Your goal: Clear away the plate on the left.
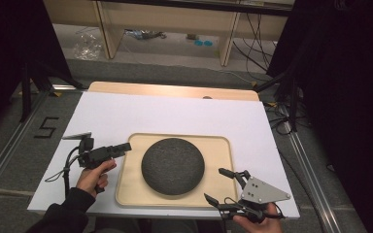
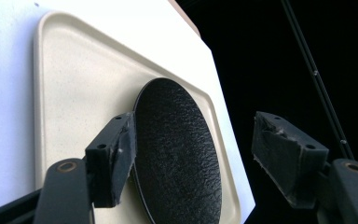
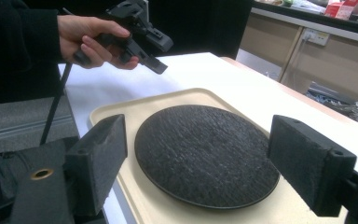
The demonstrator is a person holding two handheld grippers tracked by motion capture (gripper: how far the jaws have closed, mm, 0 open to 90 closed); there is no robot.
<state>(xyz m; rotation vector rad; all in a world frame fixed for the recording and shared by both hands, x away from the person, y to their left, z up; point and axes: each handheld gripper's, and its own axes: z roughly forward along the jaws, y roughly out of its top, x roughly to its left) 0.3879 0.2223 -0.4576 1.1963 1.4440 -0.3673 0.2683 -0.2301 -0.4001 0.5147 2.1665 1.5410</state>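
Observation:
A dark, rough-textured round plate (image 1: 173, 166) lies flat in a cream tray (image 1: 222, 145) on the white tabletop. My left gripper (image 1: 125, 147) hovers at the tray's left edge, turned on its side and pointing at the plate. It is open and holds nothing. In the left gripper view the plate (image 2: 177, 154) shows beyond the wide-apart jaws, resting on the tray (image 2: 74, 93). My right gripper (image 1: 214, 184) is open over the tray's front right corner and touches nothing. Its own view frames the plate (image 3: 205, 149) between empty pads, with the left gripper (image 3: 153, 52) farther off above the tray's rim (image 3: 121, 109).
The white sheet (image 1: 175, 111) covers a wooden board whose far edge (image 1: 175, 90) shows. Black curtains stand on both sides. A wooden bench frame (image 1: 107, 29) and cables (image 1: 252, 43) lie beyond the table. A taped "5" (image 1: 46, 127) marks the floor at the left.

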